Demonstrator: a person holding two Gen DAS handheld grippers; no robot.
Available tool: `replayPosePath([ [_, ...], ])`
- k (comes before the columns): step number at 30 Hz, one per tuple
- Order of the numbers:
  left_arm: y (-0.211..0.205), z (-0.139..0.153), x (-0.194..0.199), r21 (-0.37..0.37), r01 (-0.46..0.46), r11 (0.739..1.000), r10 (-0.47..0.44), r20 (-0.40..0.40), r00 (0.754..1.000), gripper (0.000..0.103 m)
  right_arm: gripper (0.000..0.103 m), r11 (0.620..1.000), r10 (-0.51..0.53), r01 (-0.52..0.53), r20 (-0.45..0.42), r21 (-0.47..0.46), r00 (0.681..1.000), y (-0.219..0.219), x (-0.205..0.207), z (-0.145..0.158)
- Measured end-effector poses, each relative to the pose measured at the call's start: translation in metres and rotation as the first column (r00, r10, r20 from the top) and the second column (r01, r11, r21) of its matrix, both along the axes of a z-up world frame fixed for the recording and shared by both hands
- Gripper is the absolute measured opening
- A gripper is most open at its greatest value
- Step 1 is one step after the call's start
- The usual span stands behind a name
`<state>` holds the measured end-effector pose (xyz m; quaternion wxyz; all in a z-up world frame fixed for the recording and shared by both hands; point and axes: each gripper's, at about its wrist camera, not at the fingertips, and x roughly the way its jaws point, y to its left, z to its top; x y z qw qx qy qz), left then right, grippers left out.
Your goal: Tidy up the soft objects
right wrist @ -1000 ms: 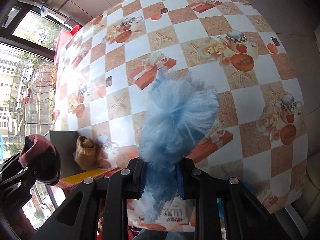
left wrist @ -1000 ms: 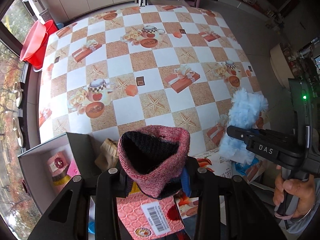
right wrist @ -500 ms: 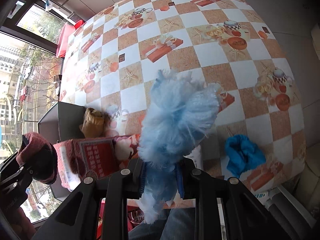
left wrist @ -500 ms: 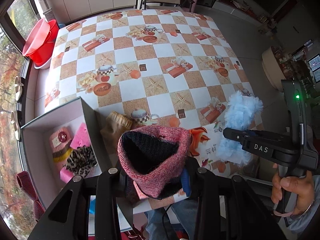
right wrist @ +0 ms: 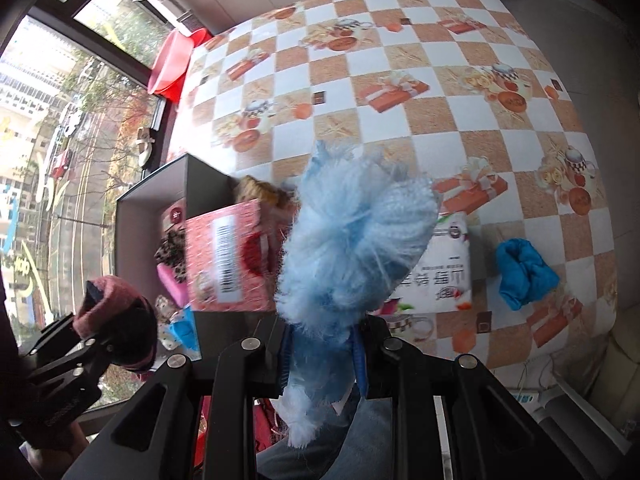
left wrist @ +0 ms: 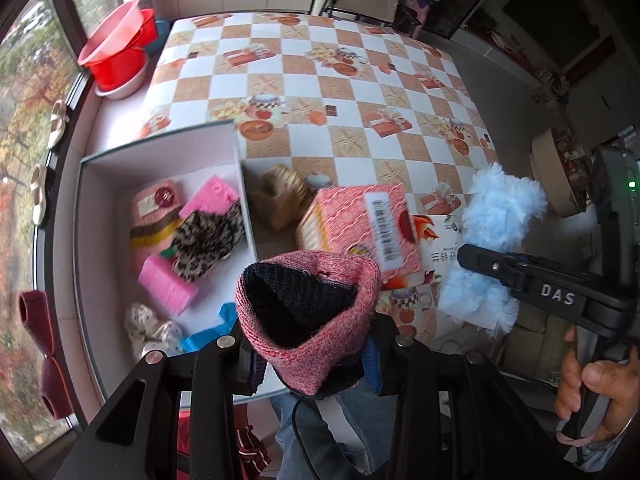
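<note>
My left gripper (left wrist: 308,364) is shut on a pink knitted hat (left wrist: 308,312) with a dark lining, held above the near edge of the table. My right gripper (right wrist: 322,350) is shut on a fluffy light-blue piece (right wrist: 352,248), also seen at the right of the left wrist view as the blue fluff (left wrist: 496,240). An open grey box (left wrist: 160,152) at the left holds several soft items: pink sponges (left wrist: 168,286), a leopard-print cloth (left wrist: 204,244) and a pink knitted piece (left wrist: 156,208). The left gripper (right wrist: 80,356) with the hat shows at the lower left of the right wrist view.
A pink tissue pack (left wrist: 360,224) and a white pack (right wrist: 444,276) lie by the box, with a tan knitted item (left wrist: 280,196) behind. A blue cloth (right wrist: 524,272) lies on the checked tablecloth (left wrist: 320,80) at the right. Red basins (left wrist: 116,52) stand at the far left.
Both grippers have drawn back toward the near table edge and risen, each keeping its item. The box and its contents, the packs and the blue cloth have come into view.
</note>
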<state>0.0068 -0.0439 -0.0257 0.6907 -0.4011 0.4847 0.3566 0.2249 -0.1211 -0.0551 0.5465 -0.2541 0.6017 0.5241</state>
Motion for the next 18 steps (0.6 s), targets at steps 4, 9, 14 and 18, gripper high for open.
replayPosePath([
  [4, -0.009, -0.003, -0.026, -0.008, -0.053, 0.999, 0.053, -0.001, 0.999, 0.041, 0.026, 0.998, 0.057, -0.057, 0.011, 0.029, 0.998, 0.002, -0.027, 0.013],
  [9, -0.019, -0.001, -0.055, 0.008, -0.106, 0.994, 0.106, -0.003, 0.994, 0.041, 0.026, 0.99, 0.13, -0.131, 0.025, 0.052, 0.991, 0.005, -0.061, 0.02],
  [14, -0.026, 0.002, -0.079, 0.023, -0.155, 0.988, 0.155, -0.008, 0.988, 0.041, 0.026, 0.978, 0.197, -0.198, 0.031, 0.061, 0.98, 0.007, -0.088, 0.023],
  [18, -0.031, 0.003, -0.095, 0.03, -0.187, 0.982, 0.187, -0.011, 0.982, 0.041, 0.026, 0.963, 0.26, -0.263, 0.044, 0.065, 0.965, 0.007, -0.11, 0.024],
])
